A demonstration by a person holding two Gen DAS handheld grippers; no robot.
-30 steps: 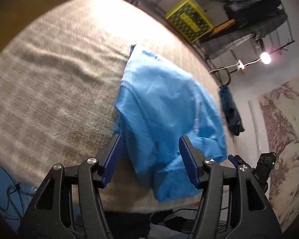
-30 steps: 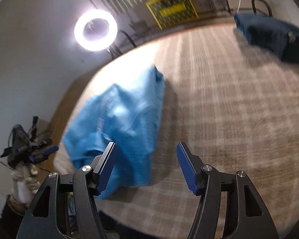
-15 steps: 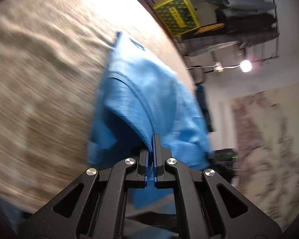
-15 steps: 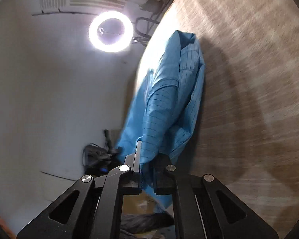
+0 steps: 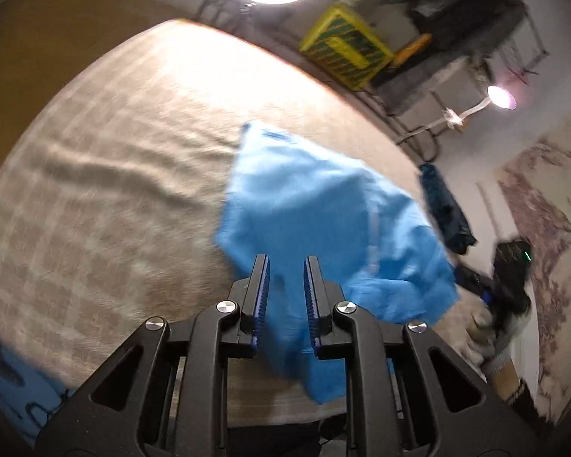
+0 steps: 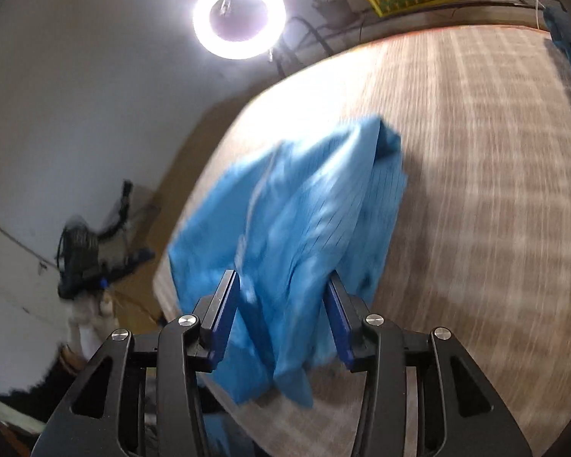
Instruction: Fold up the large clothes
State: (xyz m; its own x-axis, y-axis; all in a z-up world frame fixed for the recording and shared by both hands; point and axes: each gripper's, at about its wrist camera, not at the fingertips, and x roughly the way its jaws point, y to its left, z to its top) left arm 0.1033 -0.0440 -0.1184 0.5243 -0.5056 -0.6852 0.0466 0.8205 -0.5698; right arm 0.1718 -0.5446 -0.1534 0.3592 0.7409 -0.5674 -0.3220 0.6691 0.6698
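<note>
Blue garment [image 5: 323, 221] lies bunched at the near edge of the bed [image 5: 114, 190], both grippers' jaws have just been opening around it, so let go fully before pulling back.

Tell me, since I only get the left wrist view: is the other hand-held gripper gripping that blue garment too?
Observer: No. In the right wrist view, the right hand-held gripper has just been opening its jaws. The blue garment hangs between them, not pinched.
Operator: Is the cloth plain? It looks blurred here.
Observer: Not plain. The right wrist view shows thin dark grid lines across it.
Operator: What carries the gripper whose camera I'm watching?
Observer: A hand in what looks like a pale glove, seen at the left of the right wrist view.
</note>
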